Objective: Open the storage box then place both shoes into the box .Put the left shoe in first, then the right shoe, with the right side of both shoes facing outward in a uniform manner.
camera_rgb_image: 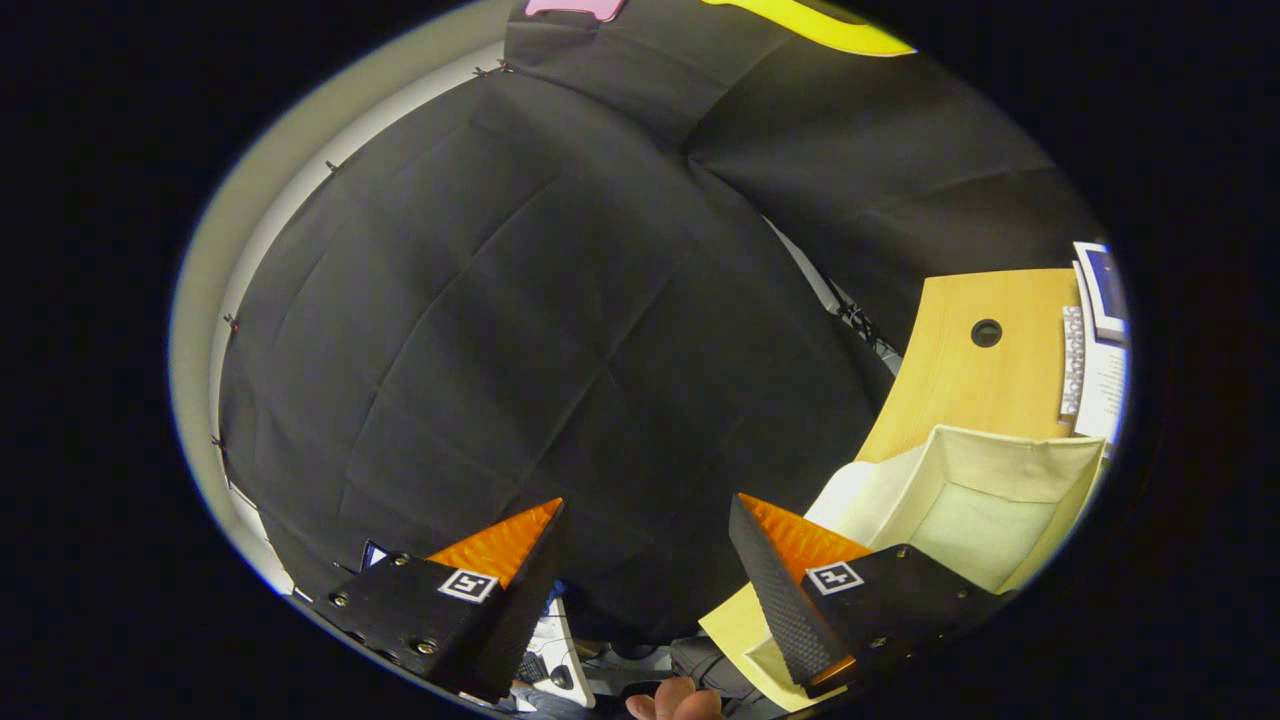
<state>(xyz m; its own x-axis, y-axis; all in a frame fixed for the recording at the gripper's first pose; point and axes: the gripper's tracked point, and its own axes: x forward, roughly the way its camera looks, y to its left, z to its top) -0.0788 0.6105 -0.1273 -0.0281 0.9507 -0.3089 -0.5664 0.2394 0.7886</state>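
The gripper (648,520) is holding its fingers spread on nothing, tilted toward the black cloth wall (520,330); the open cream fabric storage box (985,500) is sitting beside them on the light wooden table (975,385), and what may be a white shoe (553,665) is lying below.

Cream storage box (985,500) on a tan wooden table (975,385), black cloth wall (560,330).

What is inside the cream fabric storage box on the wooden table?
The cream fabric storage box stands open; its pale inner walls show, no shoe. One finger of the open gripper covers its near corner.
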